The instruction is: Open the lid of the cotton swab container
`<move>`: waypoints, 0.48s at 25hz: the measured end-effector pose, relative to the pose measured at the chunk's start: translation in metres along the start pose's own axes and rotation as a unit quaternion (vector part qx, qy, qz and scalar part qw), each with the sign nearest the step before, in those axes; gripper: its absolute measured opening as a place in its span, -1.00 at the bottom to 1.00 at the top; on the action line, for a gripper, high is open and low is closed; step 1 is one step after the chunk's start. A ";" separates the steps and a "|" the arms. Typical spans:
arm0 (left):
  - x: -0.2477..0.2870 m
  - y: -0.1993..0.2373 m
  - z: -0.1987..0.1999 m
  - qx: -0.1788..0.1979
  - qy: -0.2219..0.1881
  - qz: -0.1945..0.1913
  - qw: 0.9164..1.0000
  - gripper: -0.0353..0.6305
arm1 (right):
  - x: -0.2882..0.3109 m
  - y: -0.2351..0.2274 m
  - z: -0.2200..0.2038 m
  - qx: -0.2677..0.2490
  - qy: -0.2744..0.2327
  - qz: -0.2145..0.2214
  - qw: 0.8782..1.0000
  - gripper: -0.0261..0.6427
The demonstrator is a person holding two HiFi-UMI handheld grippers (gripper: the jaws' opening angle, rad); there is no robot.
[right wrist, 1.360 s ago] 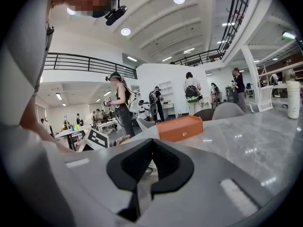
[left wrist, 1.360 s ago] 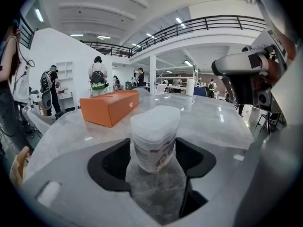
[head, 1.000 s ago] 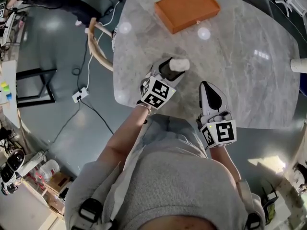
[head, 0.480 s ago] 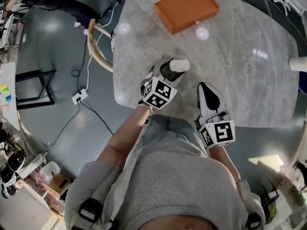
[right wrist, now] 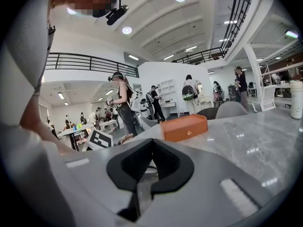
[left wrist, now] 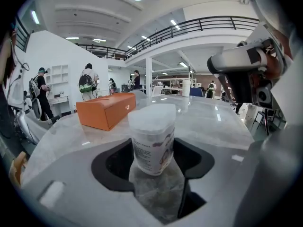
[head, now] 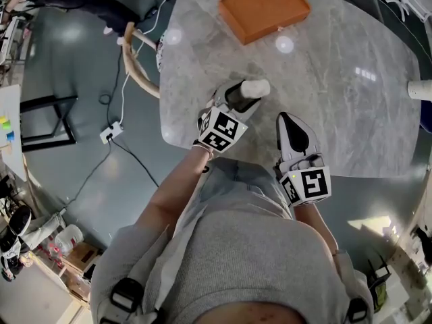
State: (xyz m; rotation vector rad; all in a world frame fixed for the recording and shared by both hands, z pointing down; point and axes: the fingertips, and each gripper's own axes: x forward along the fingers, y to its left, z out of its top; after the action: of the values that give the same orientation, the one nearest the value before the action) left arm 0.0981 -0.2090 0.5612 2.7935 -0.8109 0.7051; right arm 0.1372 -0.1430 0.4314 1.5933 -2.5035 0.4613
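Grasping step: left gripper (head: 237,98), jaws wide and just closing, straddles the container (left wrist: 152,136) near the table's (head: 351,113) near edge, not yet clamped. The right gripper (head: 289,123) is shut and empty. Next: clamp, then work the lid (left wrist: 152,115).

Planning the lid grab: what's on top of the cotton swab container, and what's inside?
A white lid sits closed on the cotton swab container, standing between the left gripper's jaws, which have just been closing without gripping yet. Its cloudy wall and label hide the contents.

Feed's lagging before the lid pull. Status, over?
Left gripper open, jaws just been closing round cotton swab container. Right gripper shut, empty. Lid on. Orange box well clear.
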 end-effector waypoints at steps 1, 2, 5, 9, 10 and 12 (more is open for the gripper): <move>-0.001 -0.001 0.001 -0.002 -0.006 -0.001 1.000 -0.10 | 0.000 0.001 0.000 0.000 0.000 0.001 1.000 -0.93; -0.002 -0.002 0.002 -0.005 -0.012 -0.003 1.000 -0.11 | 0.000 0.001 -0.001 0.000 0.001 0.001 1.000 -0.93; -0.005 -0.005 0.007 -0.009 -0.031 -0.004 0.999 -0.11 | 0.000 0.002 -0.001 -0.001 0.001 0.003 1.000 -0.93; -0.010 -0.006 0.010 -0.011 -0.041 -0.003 0.999 -0.11 | 0.001 0.003 0.002 -0.005 -0.002 0.005 1.000 -0.93; -0.012 -0.007 0.012 -0.010 -0.043 -0.004 0.999 -0.11 | 0.001 0.004 0.003 -0.007 -0.003 0.006 1.000 -0.93; -0.016 -0.006 0.015 -0.009 -0.046 -0.004 0.999 -0.11 | 0.001 0.006 0.006 -0.009 -0.005 0.007 1.000 -0.93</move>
State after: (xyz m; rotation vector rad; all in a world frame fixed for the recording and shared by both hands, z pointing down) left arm 0.0954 -0.2009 0.5404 2.8303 -0.8183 0.5684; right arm 0.1321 -0.1435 0.4253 1.5768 -2.5195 0.4340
